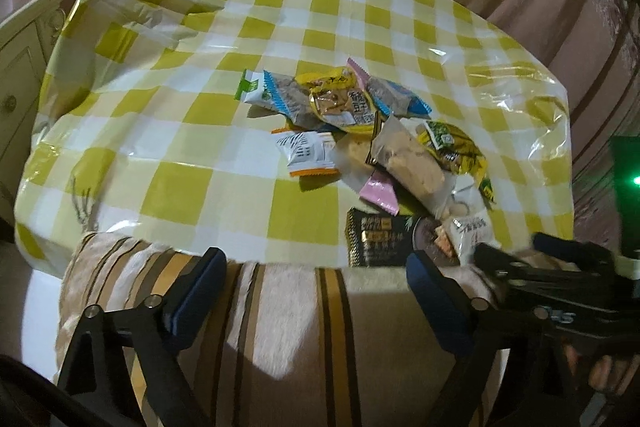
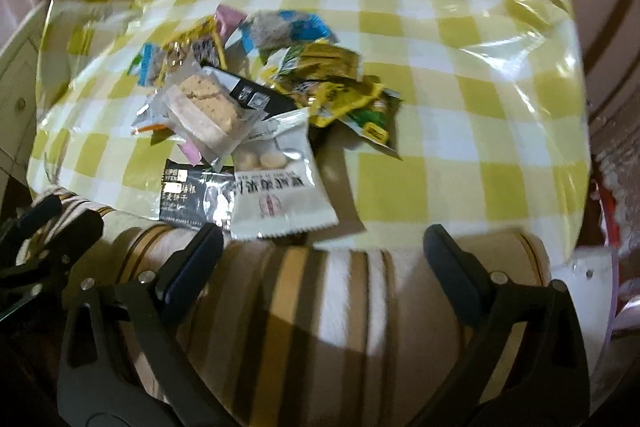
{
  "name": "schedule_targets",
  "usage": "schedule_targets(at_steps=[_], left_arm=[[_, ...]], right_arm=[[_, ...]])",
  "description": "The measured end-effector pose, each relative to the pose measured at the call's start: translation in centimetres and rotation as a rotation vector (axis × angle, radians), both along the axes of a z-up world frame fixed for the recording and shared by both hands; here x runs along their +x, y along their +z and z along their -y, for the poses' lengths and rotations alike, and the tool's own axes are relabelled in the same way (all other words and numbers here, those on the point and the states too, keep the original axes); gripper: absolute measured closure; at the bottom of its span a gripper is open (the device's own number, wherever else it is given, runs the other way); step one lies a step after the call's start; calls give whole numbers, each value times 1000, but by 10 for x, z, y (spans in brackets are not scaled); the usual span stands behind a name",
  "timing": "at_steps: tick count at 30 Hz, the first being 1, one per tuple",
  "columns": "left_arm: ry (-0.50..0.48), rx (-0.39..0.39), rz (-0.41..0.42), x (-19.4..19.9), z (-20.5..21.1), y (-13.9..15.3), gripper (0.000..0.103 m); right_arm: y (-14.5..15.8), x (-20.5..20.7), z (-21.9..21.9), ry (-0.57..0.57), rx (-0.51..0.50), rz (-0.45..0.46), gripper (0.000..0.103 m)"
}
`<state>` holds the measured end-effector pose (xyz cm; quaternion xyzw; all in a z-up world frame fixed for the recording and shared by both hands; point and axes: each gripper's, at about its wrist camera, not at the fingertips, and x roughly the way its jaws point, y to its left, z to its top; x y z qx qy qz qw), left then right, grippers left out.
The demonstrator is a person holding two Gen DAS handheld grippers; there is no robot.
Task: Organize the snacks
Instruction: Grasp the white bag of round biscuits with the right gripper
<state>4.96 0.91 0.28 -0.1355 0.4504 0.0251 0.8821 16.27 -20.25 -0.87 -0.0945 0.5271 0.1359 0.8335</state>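
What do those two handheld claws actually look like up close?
Both look alike. The left claw has black angular struts joined by silver rivets, ending in two flat dark blue pads. The right claw is built the same way: black frame, silver rivets, dark blue pads. No cables or sleeves are visible.

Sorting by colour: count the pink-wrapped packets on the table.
2. The far pink packet pokes out behind the yellow packet; the near pink packet lies partly under the clear biscuit packet. Others may be buried.
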Motion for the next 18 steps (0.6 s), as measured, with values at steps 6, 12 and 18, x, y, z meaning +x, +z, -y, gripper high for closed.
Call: schedule_targets(at_steps=[6, 12, 18], left_arm=[[0, -66, 16, 10, -4, 1, 21], [-38, -162, 42, 32, 0, 4, 23], [-67, -298, 0, 66, 13, -6, 27]], right_arm=[[-16, 22, -18, 49, -6, -55, 26], [-22, 36, -16, 58, 53, -91, 39], [-14, 38, 3, 16, 102, -76, 40]])
